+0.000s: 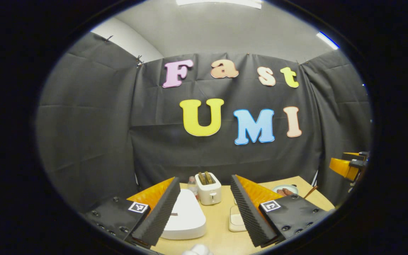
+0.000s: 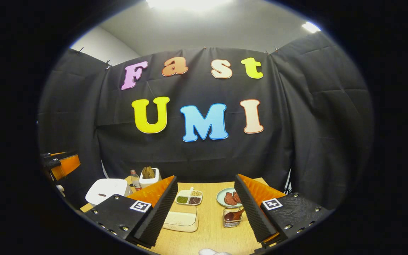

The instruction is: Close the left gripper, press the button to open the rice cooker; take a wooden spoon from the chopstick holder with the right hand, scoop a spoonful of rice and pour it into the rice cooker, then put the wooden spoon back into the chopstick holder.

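Note:
The white rice cooker [image 1: 186, 216] sits with its lid down just ahead of my left gripper [image 1: 204, 180], partly behind the left finger. That gripper is open and holds nothing. The rice cooker [image 2: 106, 189] also lies at the far left of the right gripper view. My right gripper [image 2: 205, 178] is open and empty above the table. A wire chopstick holder [image 2: 233, 216] with a wooden spoon [image 2: 237, 213] in it stands beside its right finger. A divided dish of grains [image 2: 189, 197] lies farther ahead. The spoon's handle [image 1: 310, 192] pokes up at the right.
A white toaster [image 1: 209, 187] and a small bottle [image 1: 192, 184] stand behind the cooker. A cream flat tray [image 2: 181, 219] lies mid-table, and a plate of meat [image 2: 229, 197] behind the holder. The wooden table [image 2: 211, 230] ends at the black cloth wall.

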